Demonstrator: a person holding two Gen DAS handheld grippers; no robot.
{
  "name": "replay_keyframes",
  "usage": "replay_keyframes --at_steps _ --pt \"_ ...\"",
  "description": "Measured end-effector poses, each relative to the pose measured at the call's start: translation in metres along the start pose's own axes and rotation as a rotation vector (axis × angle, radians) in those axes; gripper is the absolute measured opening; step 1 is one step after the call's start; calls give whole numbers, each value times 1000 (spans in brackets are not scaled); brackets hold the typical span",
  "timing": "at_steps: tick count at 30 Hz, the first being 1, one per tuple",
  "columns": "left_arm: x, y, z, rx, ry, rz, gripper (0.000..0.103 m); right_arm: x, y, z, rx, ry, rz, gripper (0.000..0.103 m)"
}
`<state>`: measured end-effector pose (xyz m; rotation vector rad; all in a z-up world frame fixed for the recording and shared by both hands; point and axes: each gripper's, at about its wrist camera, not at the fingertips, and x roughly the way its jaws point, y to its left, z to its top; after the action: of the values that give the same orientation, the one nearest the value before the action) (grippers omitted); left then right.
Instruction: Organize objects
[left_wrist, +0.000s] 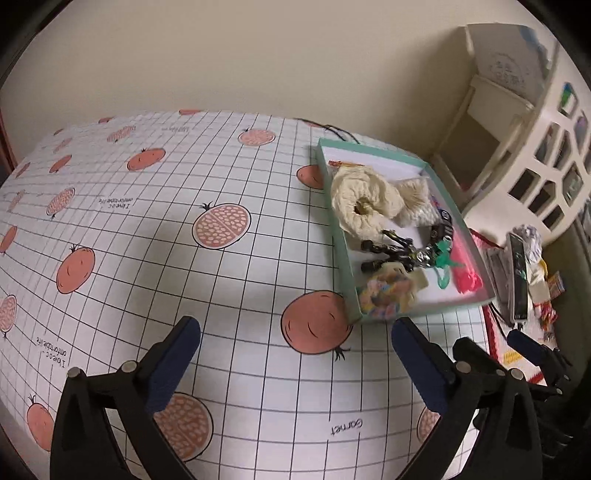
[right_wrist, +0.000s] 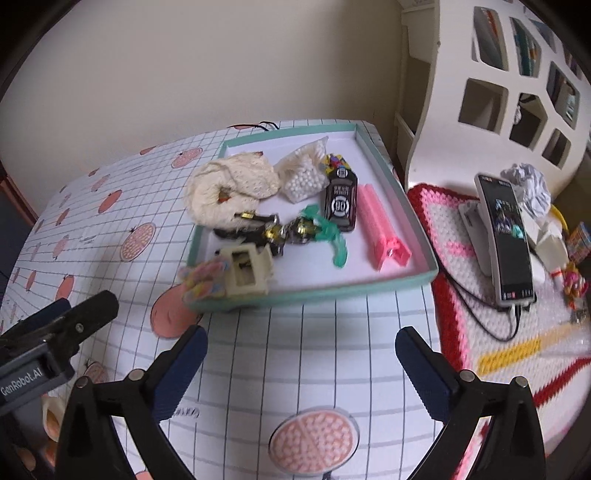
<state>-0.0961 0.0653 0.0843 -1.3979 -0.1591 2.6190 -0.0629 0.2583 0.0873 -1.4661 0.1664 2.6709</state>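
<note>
Your left claw (left_wrist: 295, 328): fingers spread wide, nothing between them, hovering over the gridded tabletop (left_wrist: 184, 258) with the fruit print. Your right claw (right_wrist: 301, 338): likewise spread and empty, just short of the tray's near edge. Tray (right_wrist: 314, 295), mint-rimmed with a white floor, sits at the tabletop's right end. Contents, clearest from the right wrist: cream knitted cloth (right_wrist: 229, 184) at back left; bag of white beads (right_wrist: 303, 177) beside it; black toy car (right_wrist: 341, 201); pink clip (right_wrist: 380, 229) along the right side; green plastic piece (right_wrist: 332, 236); dark gold-trimmed figure (right_wrist: 273, 229) in the middle; cream plastic box (right_wrist: 247, 273) and pastel scrunchie (right_wrist: 203, 282) at the near left corner, the scrunchie overhanging the rim. The left wrist view shows the bare tabletop to the tray's left. Only the right wrist view clearly shows the phone (right_wrist: 506, 232) propped on a crocheted mat (right_wrist: 461, 295) beside the tray.
</note>
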Motion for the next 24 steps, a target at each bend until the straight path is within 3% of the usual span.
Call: replay_keyframes --at_steps 11,24 --pt "-31 15 -41 45 -111 51 103 -23 18 -44 -6 -40 -23 103" --pt "-43 50 -75 19 -119 52 103 -34 31 -76 -20 -79 -10 103"
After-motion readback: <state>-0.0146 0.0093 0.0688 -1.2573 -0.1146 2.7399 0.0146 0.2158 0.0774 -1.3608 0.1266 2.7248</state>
